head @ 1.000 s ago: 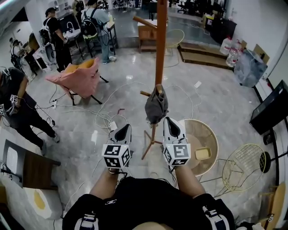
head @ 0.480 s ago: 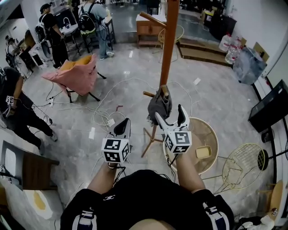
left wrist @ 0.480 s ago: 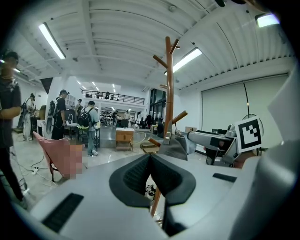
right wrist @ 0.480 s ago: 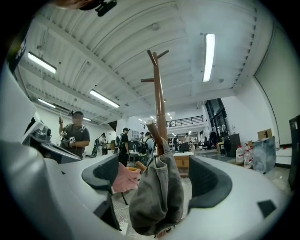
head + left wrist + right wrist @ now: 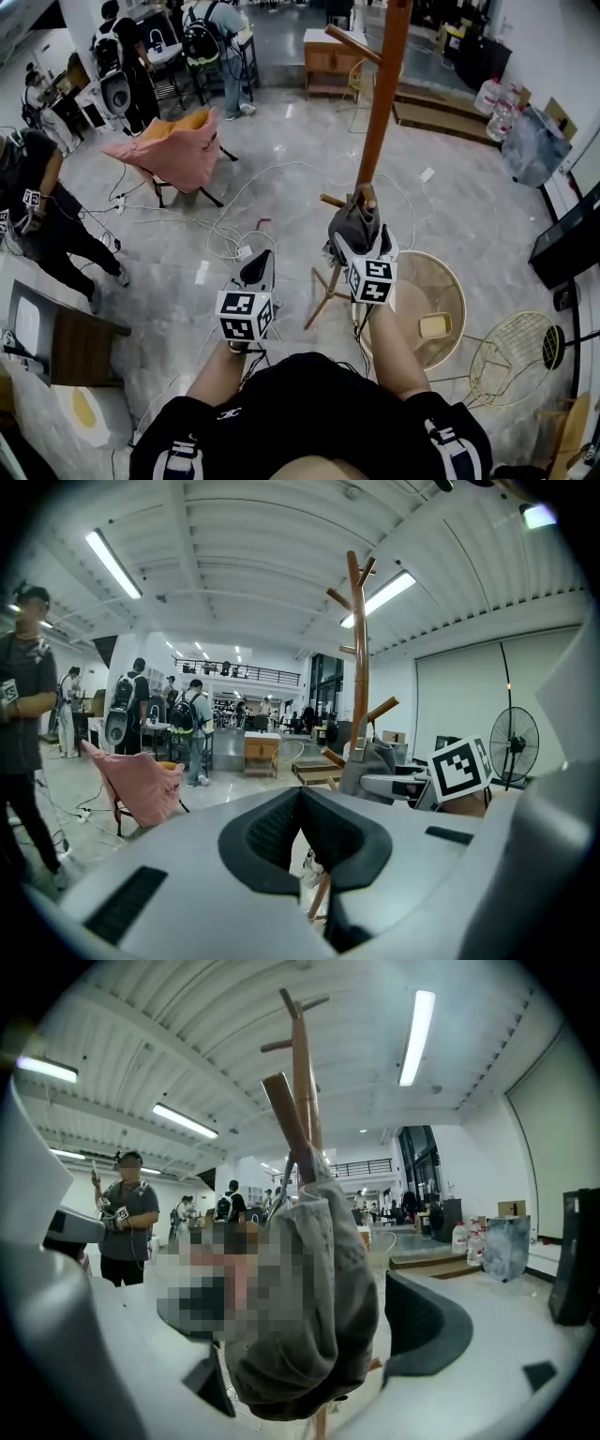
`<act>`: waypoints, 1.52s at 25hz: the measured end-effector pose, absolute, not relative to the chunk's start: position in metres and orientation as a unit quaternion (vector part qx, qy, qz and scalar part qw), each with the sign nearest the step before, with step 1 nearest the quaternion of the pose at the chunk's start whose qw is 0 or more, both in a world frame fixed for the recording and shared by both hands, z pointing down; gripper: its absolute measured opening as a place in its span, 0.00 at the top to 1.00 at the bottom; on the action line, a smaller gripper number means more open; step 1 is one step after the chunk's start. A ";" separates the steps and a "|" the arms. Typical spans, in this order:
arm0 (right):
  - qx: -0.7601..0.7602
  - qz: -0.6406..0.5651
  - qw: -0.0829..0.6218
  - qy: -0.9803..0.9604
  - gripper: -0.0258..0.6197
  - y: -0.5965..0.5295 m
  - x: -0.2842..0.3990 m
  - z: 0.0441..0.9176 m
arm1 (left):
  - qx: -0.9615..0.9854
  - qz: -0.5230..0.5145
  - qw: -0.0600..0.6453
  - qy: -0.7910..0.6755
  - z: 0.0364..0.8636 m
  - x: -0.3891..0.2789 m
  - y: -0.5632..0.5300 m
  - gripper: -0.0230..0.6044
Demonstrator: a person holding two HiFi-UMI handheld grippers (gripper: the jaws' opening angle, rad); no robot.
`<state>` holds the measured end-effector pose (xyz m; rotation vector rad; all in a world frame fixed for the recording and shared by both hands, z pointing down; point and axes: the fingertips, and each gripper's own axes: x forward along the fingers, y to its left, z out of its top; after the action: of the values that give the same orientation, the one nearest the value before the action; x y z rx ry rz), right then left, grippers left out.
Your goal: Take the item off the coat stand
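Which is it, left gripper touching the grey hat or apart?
Apart. Head view: floor shows between the left gripper and the grey hat.

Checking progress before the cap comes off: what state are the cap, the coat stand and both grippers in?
grey cap: hanging on a peg of the coat stand.
coat stand: upright.
right gripper: jaws opening, grey cap between them, pads not pressing it.
left gripper: shut, empty.

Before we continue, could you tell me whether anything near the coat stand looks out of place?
Nothing damaged or spilled; only loose white cables sprawl untidily across the floor beside the base of the coat stand.
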<state>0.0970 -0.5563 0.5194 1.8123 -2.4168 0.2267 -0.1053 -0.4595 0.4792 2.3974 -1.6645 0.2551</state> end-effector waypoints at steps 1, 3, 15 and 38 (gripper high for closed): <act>0.599 0.082 0.060 -0.795 0.15 -0.559 0.094 0.525 | 0.812 0.088 0.107 -0.567 0.480 -0.110 -0.459 0.94; 0.602 0.098 0.068 -0.789 0.15 -0.564 0.092 0.538 | 0.809 0.088 0.109 -0.571 0.482 -0.116 -0.459 0.94; 0.595 0.235 0.055 -0.767 0.44 -0.574 0.098 0.586 | 0.801 0.091 0.117 -0.581 0.492 -0.132 -0.461 0.94; 0.612 0.075 0.027 -0.787 0.81 -0.506 0.097 0.483 | 0.823 0.084 0.115 -0.551 0.491 -0.110 -0.444 0.94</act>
<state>0.0972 -0.5063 0.4828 1.8890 -2.4318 0.2320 -0.1099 -0.4441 0.4906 2.4108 -1.6134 0.2467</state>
